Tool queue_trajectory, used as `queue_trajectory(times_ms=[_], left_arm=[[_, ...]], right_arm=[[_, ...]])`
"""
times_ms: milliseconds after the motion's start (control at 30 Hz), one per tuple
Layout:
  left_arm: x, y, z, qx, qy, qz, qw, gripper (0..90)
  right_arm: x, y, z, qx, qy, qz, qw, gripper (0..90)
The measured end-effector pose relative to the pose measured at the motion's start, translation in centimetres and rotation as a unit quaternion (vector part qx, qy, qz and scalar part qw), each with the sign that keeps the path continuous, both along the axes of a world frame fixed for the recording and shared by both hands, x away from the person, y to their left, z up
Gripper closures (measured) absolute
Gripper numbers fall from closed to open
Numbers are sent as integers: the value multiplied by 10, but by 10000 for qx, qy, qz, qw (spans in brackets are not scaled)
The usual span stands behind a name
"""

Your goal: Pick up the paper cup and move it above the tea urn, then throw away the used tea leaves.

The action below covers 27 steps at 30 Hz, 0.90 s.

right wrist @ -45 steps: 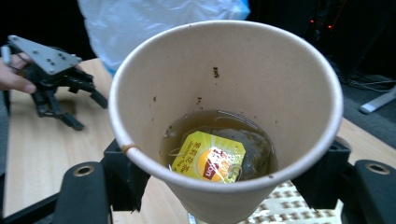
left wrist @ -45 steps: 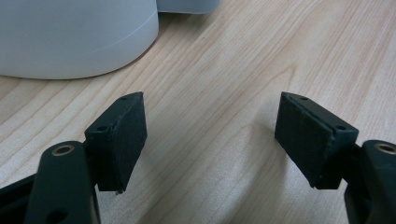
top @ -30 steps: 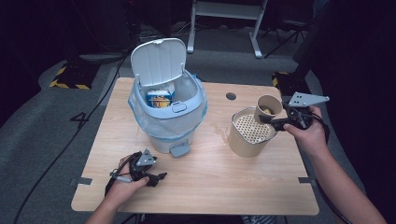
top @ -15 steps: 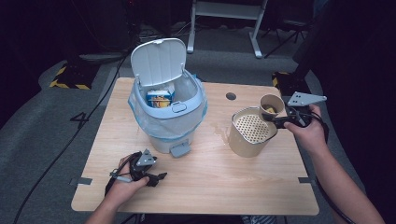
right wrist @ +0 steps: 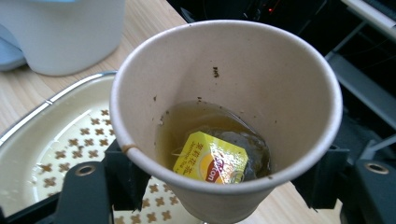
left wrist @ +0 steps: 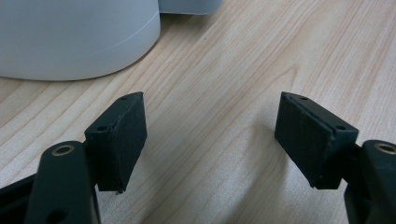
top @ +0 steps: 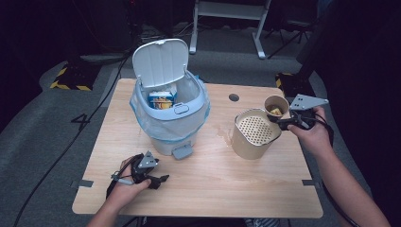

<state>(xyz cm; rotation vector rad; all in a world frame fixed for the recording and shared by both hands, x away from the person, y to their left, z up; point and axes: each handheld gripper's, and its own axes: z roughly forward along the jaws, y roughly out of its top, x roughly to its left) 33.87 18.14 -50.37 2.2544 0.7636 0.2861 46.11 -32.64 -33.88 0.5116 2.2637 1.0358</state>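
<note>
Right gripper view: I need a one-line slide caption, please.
Right gripper clasps a paper cup holding tea and a yellow-tagged teabag beside a perforated strainer container.

Change noted: my right gripper (top: 280,119) and its paper cup (top: 275,105) have edged slightly in from the table's right edge, so the cup now stands tight against the perforated container's (top: 254,134) rim. Jaws have just been closing on the cup.
</note>
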Motion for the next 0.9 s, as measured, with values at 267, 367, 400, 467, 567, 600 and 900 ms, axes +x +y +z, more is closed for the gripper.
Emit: queue_trajectory(times_ms=[267, 367, 400, 467, 567, 600, 900], left_arm=[[0, 0, 0, -2, 3, 1, 10000, 255], [0, 0, 0, 0, 2, 2, 10000, 256], [0, 0, 0, 0, 2, 2, 10000, 256], [0, 0, 0, 0, 2, 3, 10000, 255], [0, 0, 0, -2, 1, 1, 10000, 255], [0, 0, 0, 0, -1, 1, 10000, 255], [0, 0, 0, -4, 2, -2, 10000, 254]], right_arm=[[-3, 6, 2, -687, -461, 20, 9966, 316], [-4, 8, 3, -905, -614, 25, 9940, 317], [-5, 9, 3, -970, -663, 17, 9931, 318], [-5, 10, 4, -1130, -776, 13, 9906, 319], [-7, 13, 4, -1461, -1004, 10, 9842, 319], [-8, 14, 5, -1551, -1083, 20, 9819, 320], [-17, 19, 1, -2787, -1824, 133, 9428, 322]])
